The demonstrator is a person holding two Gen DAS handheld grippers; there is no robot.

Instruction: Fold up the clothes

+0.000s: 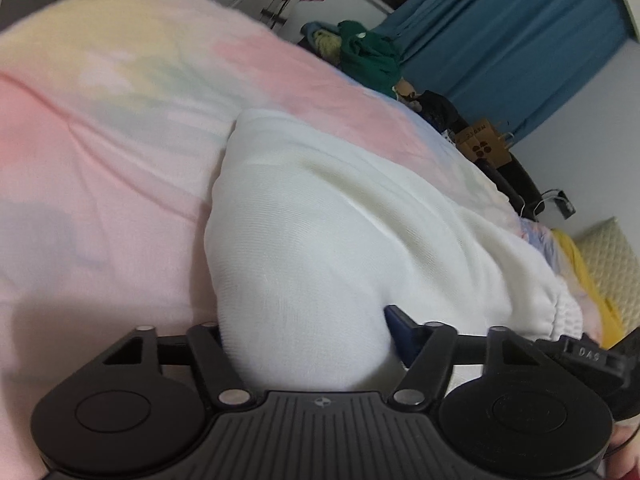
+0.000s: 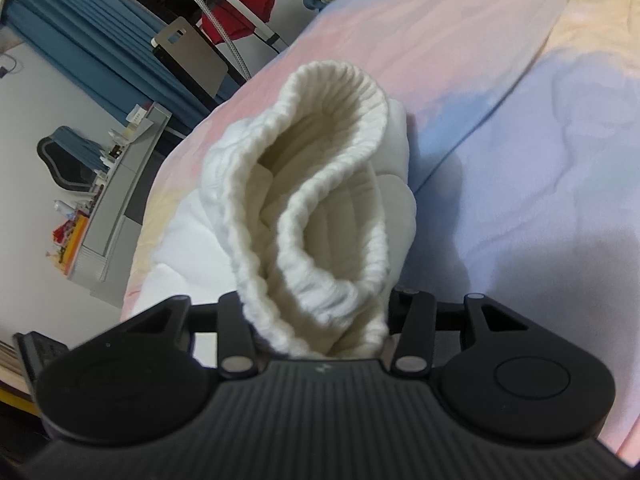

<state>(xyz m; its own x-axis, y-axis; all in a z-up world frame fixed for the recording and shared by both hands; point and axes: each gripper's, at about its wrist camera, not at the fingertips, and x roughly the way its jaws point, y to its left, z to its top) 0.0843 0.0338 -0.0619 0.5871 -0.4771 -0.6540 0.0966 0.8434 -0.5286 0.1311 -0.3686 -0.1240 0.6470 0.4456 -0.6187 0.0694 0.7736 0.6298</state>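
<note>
White knit garment [image 1: 320, 240] lies on the pastel bedspread [image 1: 100, 160], its smooth body stretching away from the left gripper [image 1: 308, 344], whose jaws have bunched cloth between them, though whether the pads press I cannot tell. Its ribbed cuff [image 2: 320, 200] is clenched in the right gripper [image 2: 320, 328]. A neat fold likely wants both ends carried level, keeping the cloth taut.

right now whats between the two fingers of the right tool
The ribbed cuff of the white garment fills the gap, bunched up, with the right tool closed on it. The right wrist view shows this.
</note>
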